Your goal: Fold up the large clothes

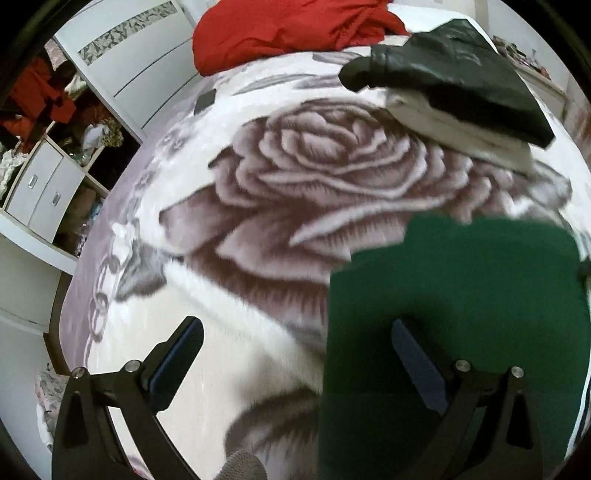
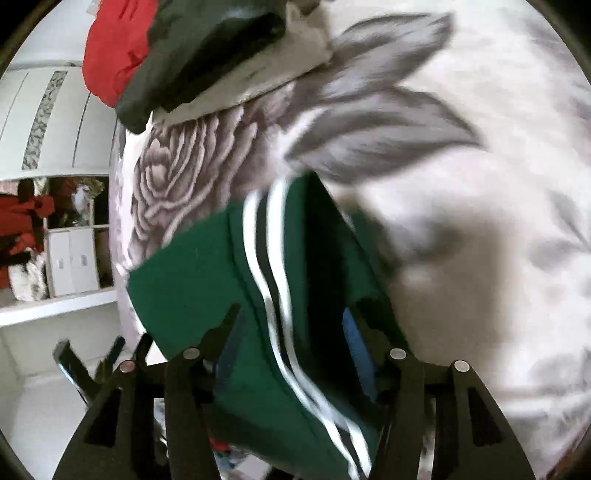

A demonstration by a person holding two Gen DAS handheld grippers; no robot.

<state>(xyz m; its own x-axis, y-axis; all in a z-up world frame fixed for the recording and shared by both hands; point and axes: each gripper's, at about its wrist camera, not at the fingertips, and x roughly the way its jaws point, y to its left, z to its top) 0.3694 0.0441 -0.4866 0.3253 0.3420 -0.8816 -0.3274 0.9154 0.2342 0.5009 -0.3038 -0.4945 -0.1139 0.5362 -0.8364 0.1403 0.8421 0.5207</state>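
Note:
A green garment (image 1: 458, 295) with white and black stripes (image 2: 207, 280) lies on a rose-print blanket (image 1: 314, 173) on the bed. My left gripper (image 1: 295, 332) is open, its left finger over bare blanket and its right finger over the garment's edge, holding nothing. My right gripper (image 2: 291, 317) has its fingers apart on either side of a raised fold of the striped garment; the frame is blurred and I cannot tell whether the pads press the cloth.
A folded stack, a dark leather-like garment (image 1: 454, 70) on a pale one (image 1: 450, 129), sits at the far side of the bed. A red garment pile (image 1: 288, 29) lies behind it. White drawers and cluttered shelves (image 1: 55, 155) stand at the left.

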